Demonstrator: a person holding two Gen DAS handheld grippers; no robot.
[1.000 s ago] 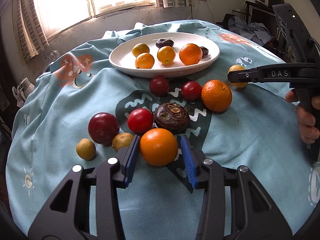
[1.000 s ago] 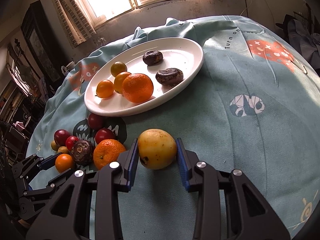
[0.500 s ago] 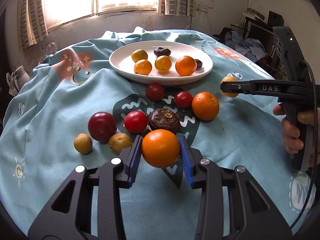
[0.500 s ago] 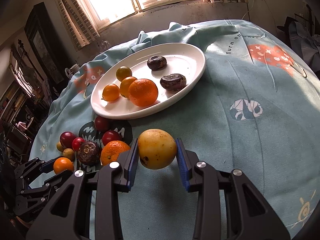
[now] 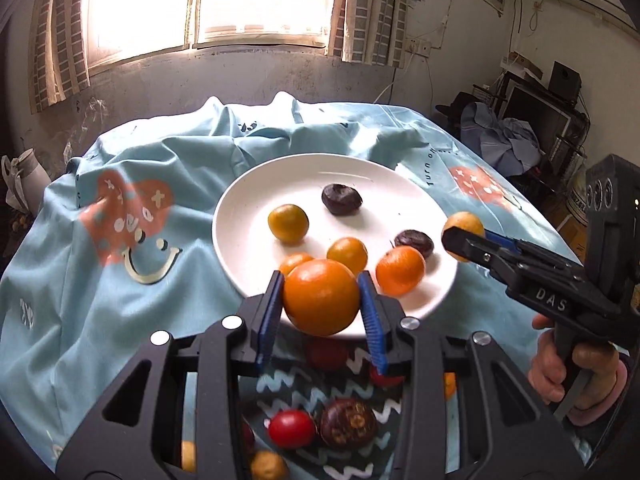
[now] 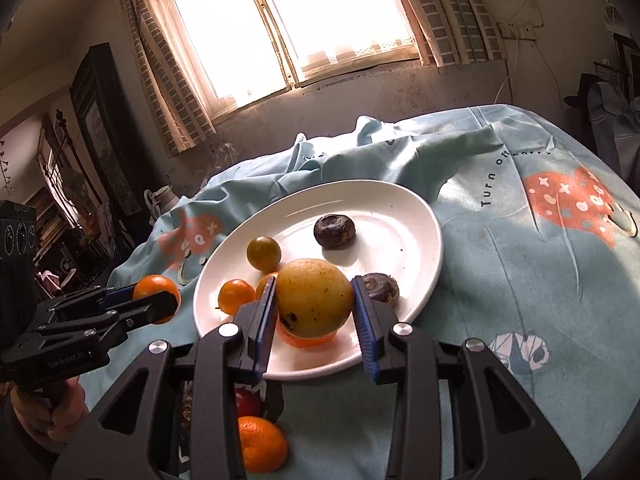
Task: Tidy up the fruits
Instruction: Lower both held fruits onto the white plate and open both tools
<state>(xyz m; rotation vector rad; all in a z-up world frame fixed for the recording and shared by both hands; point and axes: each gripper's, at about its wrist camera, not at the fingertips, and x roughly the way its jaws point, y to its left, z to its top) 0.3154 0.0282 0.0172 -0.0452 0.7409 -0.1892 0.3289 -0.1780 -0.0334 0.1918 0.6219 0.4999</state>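
My left gripper (image 5: 322,312) is shut on an orange (image 5: 321,297) and holds it in the air at the near rim of the white plate (image 5: 240,216). My right gripper (image 6: 314,312) is shut on a yellow fruit (image 6: 314,297), raised over the plate's (image 6: 412,216) near side. In the left wrist view the right gripper (image 5: 460,240) comes in from the right with the yellow fruit (image 5: 466,222) at the plate's right rim. In the right wrist view the left gripper (image 6: 156,300) shows at the left with its orange (image 6: 154,286). The plate holds several small orange and yellow fruits and two dark ones.
Below my left gripper the blue tablecloth (image 5: 80,300) still bears a red fruit (image 5: 291,434), a dark brown fruit (image 5: 347,424) and small tan ones (image 5: 267,465). An orange (image 6: 262,444) and a red fruit (image 6: 248,404) lie under my right gripper. A person's hand (image 5: 576,376) grips the right handle.
The left gripper closed on the orange, lifted it off the cloth and carried it forward to the plate. The right gripper rose with the yellow fruit and moved over the plate.
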